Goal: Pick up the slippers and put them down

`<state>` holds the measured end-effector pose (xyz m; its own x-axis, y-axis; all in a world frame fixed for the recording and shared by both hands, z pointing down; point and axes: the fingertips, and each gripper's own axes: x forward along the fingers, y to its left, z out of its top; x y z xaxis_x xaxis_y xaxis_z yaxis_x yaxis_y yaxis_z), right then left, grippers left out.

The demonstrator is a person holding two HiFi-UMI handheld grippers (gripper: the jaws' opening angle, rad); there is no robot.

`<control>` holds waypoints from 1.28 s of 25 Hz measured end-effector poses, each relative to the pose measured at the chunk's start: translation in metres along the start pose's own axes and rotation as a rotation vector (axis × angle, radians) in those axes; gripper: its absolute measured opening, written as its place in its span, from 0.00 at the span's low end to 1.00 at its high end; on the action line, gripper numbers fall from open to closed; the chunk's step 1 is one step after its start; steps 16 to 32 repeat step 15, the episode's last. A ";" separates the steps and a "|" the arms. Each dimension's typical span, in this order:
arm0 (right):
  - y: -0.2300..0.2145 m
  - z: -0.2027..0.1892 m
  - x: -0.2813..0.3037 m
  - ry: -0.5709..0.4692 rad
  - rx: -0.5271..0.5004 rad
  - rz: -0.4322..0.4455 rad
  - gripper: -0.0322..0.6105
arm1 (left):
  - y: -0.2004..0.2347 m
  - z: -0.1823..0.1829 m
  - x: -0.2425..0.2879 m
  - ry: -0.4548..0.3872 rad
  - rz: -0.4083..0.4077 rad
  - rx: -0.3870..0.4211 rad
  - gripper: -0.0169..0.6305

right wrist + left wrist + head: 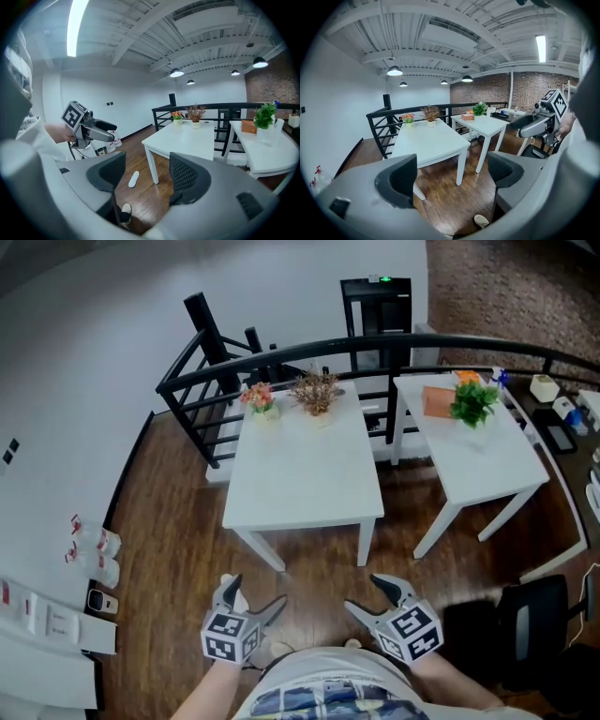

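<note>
One white slipper (133, 178) lies flat on the wooden floor beside the near table's left leg, seen in the right gripper view; the head view does not show it. A shoe toe (482, 220) pokes in at the bottom of the left gripper view, and a foot in a light shoe (125, 212) shows below the right gripper. My left gripper (256, 591) (452, 176) is held close to the body, open and empty. My right gripper (362, 594) (147, 174) hangs beside it, also open and empty. Both point toward the tables, well above the floor.
Ahead stands a white table (305, 493) carrying small flower pots (262, 399), with a second white table (473, 460) and a green plant (472, 401) to its right. A black railing (202, 381) runs behind. A black chair (534, 615) sits at right, a white shelf (52, 634) at left.
</note>
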<state>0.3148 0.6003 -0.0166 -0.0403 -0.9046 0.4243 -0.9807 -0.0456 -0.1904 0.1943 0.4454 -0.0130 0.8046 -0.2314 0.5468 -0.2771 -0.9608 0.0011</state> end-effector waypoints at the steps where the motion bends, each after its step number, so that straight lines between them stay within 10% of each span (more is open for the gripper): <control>1: 0.000 0.002 0.000 -0.004 0.000 0.008 0.52 | 0.000 0.001 0.000 0.001 0.005 0.002 0.75; 32: 0.032 -0.012 -0.010 0.002 -0.027 0.035 0.52 | -0.008 -0.022 -0.028 0.001 0.034 0.000 0.75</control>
